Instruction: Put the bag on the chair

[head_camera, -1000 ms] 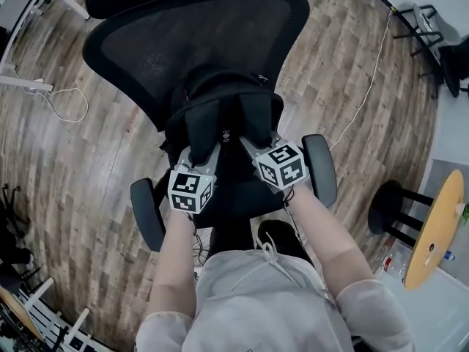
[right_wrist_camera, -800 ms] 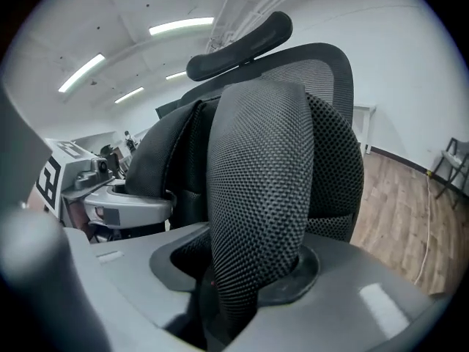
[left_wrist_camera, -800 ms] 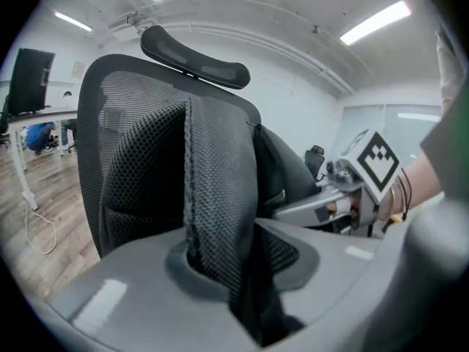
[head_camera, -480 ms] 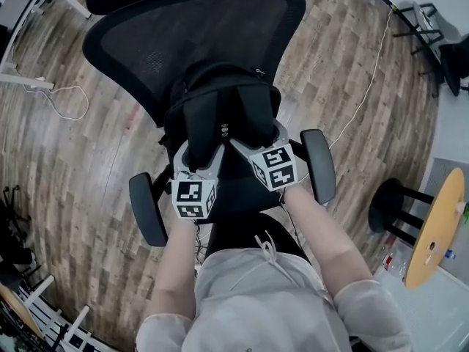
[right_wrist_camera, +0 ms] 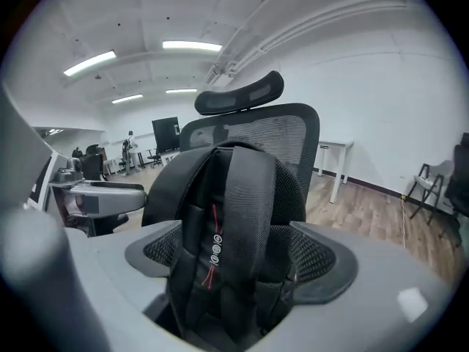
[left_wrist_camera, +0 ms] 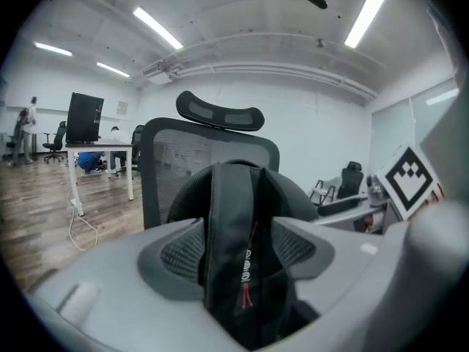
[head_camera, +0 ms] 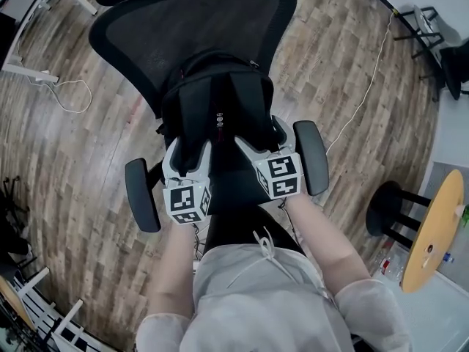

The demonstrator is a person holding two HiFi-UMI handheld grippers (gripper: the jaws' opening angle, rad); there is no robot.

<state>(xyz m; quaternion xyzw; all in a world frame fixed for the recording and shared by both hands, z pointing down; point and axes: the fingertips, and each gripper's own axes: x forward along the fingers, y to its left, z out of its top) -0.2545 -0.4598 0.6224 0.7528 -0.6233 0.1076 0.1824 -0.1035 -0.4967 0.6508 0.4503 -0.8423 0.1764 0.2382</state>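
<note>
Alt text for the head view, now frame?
A black backpack sits upright on a black mesh office chair, seen from above. The left gripper and right gripper have just been opening their jaws, each with a shoulder strap loose between them.
</note>
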